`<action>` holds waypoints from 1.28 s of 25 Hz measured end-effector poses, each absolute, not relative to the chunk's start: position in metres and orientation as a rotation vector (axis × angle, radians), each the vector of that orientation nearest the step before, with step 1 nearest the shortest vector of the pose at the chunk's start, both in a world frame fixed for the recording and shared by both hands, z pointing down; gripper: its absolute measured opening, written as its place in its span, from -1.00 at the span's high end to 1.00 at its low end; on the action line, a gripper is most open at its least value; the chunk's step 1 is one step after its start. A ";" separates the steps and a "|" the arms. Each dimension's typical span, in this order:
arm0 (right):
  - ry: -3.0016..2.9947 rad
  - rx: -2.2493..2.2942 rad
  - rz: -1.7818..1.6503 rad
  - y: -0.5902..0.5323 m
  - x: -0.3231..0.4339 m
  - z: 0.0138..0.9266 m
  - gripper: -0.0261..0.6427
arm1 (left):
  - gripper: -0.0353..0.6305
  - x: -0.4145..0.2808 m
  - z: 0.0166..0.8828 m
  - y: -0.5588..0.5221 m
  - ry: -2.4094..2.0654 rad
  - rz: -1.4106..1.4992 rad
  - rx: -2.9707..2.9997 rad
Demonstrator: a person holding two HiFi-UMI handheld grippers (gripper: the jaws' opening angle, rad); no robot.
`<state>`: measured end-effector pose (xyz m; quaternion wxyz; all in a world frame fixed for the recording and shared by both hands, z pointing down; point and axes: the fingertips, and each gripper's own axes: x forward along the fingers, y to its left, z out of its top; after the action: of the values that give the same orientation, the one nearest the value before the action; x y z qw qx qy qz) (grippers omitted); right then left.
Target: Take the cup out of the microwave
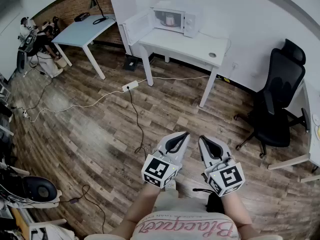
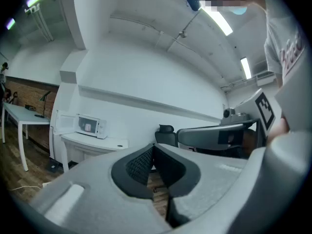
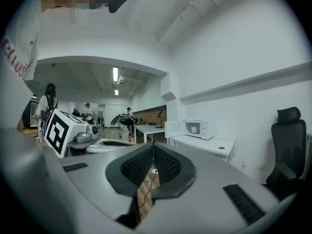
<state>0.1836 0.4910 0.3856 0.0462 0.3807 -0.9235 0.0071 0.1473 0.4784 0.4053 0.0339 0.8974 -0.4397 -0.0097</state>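
Note:
A white microwave [image 1: 172,19] stands on a white table [image 1: 200,46] at the far wall, its door [image 1: 136,26] swung open to the left. A small pinkish cup [image 1: 170,20] shows inside it. The left gripper view also has the microwave [image 2: 88,126] with the cup [image 2: 88,127], and so does the right gripper view, microwave [image 3: 195,128]. My left gripper [image 1: 185,133] and right gripper [image 1: 202,138] are held side by side close to the person's body, far from the table. Both point level toward the microwave with jaws shut and nothing between them.
A black office chair [image 1: 277,104] stands right of the table. A second white desk [image 1: 82,31] is at the far left. A power strip [image 1: 130,86] and cables lie on the wooden floor between me and the table. Several people stand in the distance [image 3: 48,104].

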 end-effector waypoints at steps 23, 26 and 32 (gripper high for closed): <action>-2.908 1.123 0.034 0.660 0.306 0.371 0.88 | 0.88 0.260 0.387 0.645 -1.533 -0.132 2.689; -2.912 1.121 0.019 0.655 0.306 0.368 0.88 | 0.88 0.260 0.384 0.640 -1.538 -0.133 2.693; -2.895 1.144 -0.004 0.636 0.294 0.366 0.88 | 0.88 0.258 0.388 0.616 -1.449 -0.052 2.716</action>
<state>0.2939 0.6362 0.3657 0.0143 0.3674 -0.9300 -0.0012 0.2576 0.6162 0.3877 0.0314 0.8817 -0.4705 -0.0168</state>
